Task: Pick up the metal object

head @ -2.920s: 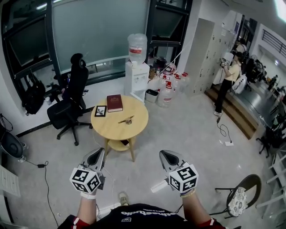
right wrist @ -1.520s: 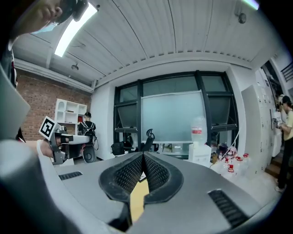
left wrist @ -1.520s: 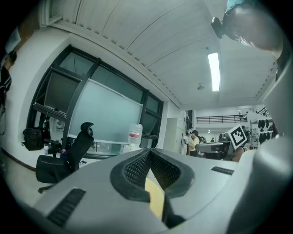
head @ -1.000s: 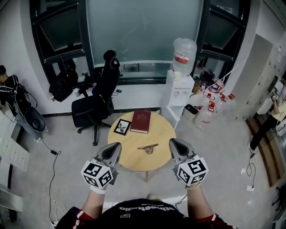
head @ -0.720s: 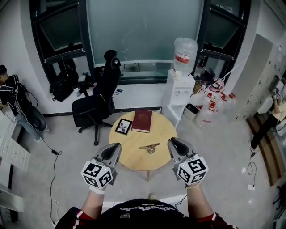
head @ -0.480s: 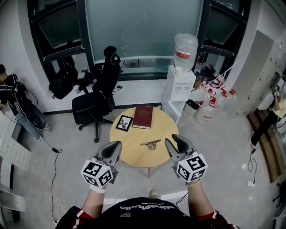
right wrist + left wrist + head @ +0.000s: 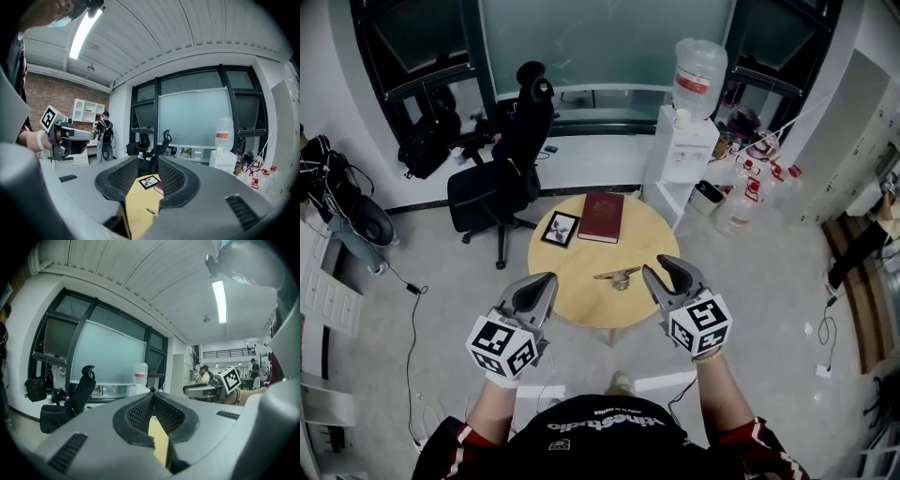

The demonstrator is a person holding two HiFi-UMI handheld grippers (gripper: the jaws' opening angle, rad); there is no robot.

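The metal object (image 7: 617, 275) is a small brass-coloured piece lying near the front of a round wooden table (image 7: 581, 291). It also shows in the right gripper view as the metal object (image 7: 151, 211), low between the jaws and far off. My right gripper (image 7: 660, 268) hovers at the table's near right edge, short of the object; its jaws are opening and nothing is between them. The gap of the right gripper (image 7: 147, 164) shows only the distant table. My left gripper (image 7: 547, 280) hangs at the table's near left edge, and the tips of this left gripper (image 7: 152, 397) touch, holding nothing.
A red book (image 7: 602, 217) and a small picture frame (image 7: 560, 228) lie on the table's far half. A black office chair (image 7: 502, 178) stands behind it on the left, a water dispenser (image 7: 689, 141) and several water bottles (image 7: 750, 202) on the right. Cables trail on the floor.
The right gripper's jaws have parted from shut. Both grippers have edged forward toward the table, which now sits a little higher in the head view. The left gripper stays shut.
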